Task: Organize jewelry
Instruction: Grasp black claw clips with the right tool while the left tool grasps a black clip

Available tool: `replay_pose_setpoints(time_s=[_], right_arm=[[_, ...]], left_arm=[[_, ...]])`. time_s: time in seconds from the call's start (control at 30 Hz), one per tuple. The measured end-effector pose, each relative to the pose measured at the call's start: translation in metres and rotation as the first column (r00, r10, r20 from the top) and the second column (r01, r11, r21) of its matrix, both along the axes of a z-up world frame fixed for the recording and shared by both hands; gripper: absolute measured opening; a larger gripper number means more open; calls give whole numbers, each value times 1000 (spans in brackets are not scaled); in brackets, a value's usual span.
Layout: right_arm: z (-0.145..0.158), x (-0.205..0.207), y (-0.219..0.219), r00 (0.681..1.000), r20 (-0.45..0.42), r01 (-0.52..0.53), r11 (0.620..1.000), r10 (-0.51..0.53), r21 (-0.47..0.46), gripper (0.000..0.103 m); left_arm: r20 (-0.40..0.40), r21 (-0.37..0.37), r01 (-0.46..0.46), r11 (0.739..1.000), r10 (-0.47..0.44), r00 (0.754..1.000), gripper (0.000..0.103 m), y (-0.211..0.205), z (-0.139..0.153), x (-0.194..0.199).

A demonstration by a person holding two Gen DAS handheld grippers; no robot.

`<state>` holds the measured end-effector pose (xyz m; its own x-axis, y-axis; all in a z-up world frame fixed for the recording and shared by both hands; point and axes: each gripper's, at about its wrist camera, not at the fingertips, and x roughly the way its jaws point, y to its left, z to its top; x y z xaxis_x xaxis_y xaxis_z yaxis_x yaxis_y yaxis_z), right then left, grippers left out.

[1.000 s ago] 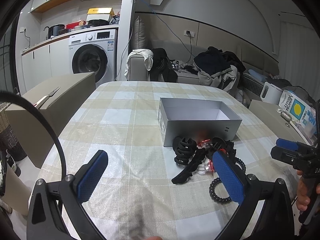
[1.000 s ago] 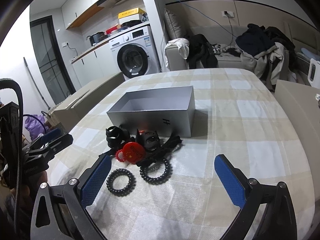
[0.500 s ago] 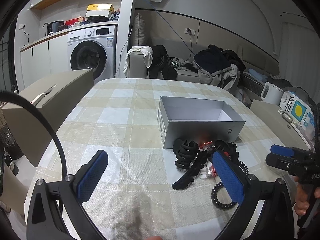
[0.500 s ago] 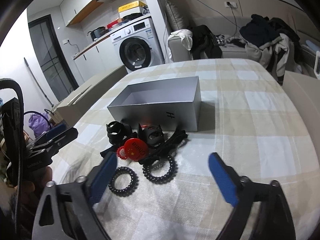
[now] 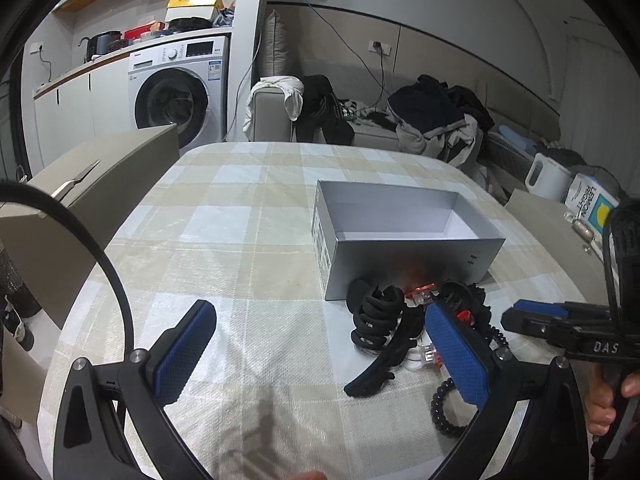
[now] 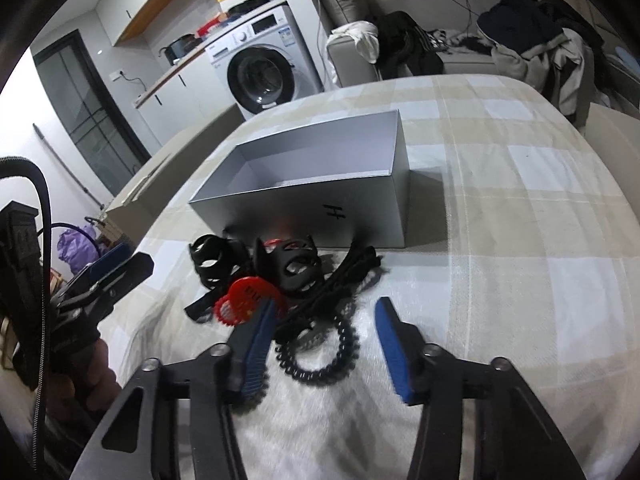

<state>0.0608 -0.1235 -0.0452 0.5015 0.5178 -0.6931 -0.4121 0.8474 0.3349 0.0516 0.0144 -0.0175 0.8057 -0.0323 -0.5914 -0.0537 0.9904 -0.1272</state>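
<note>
The right gripper (image 6: 324, 344) has just been closing its jaws to a half-wide gap, and a black coil hair tie (image 6: 320, 354) lies flat on the checked tablecloth (image 6: 500, 280) between the two blue pads (image 6: 390, 344); the pads are not pressing on it yet, so nothing is held. The tie sits just ahead of the fingertips, towards twelve o'clock, its ring lying level so there is no real long axis to line up with. Judging by this, the coming move is a short push forward and a squeeze. The right hand is plainly the nearer one.

The left gripper (image 5: 324, 354) stands wide and empty at about nine o'clock from the pile, with bare cloth between its pads.

The rest of the pile, black claw clips (image 6: 288, 268), a red round piece (image 6: 250, 298), a black band (image 6: 344, 276) and a second coil tie (image 5: 450, 410), lies touching together just in front of the grey box (image 6: 304, 216). The box stands at twelve o'clock from the pile, open on top, and what shows of its inside is empty
</note>
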Motion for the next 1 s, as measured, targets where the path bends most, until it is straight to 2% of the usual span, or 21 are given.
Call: replay_pose_setpoints(time_s=[0.23, 0.47, 0.57, 0.6, 0.67, 0.83, 1.0], right_arm=[[-9, 14, 6, 998, -58, 6, 1000, -5, 10, 41], [-15, 18, 13, 996, -90, -3, 1000, 3, 3, 27], [-13, 17, 5, 995, -98, 24, 999, -20, 42, 17], [-13, 16, 1, 994, -102, 37, 997, -30, 60, 17], [-11, 15, -5, 994, -104, 55, 995, -46, 84, 10], [-4, 5, -16, 995, -76, 72, 991, -64, 109, 10], [-1, 0, -20, 996, -59, 70, 990, -63, 121, 10]], left_arm=[[-22, -3, 29, 1000, -29, 999, 102, -3, -4, 10], [-34, -22, 54, 998, -54, 998, 100, -1, -4, 14], [-41, -30, 62, 998, -63, 997, 98, -1, -5, 14], [-43, -32, 66, 997, -67, 997, 98, -2, -6, 14], [-46, -35, 73, 997, -74, 996, 92, -4, -6, 15], [-64, -34, 100, 994, -102, 993, 82, -10, -8, 18], [-105, -32, 126, 992, -129, 986, 62, -15, -13, 28]])
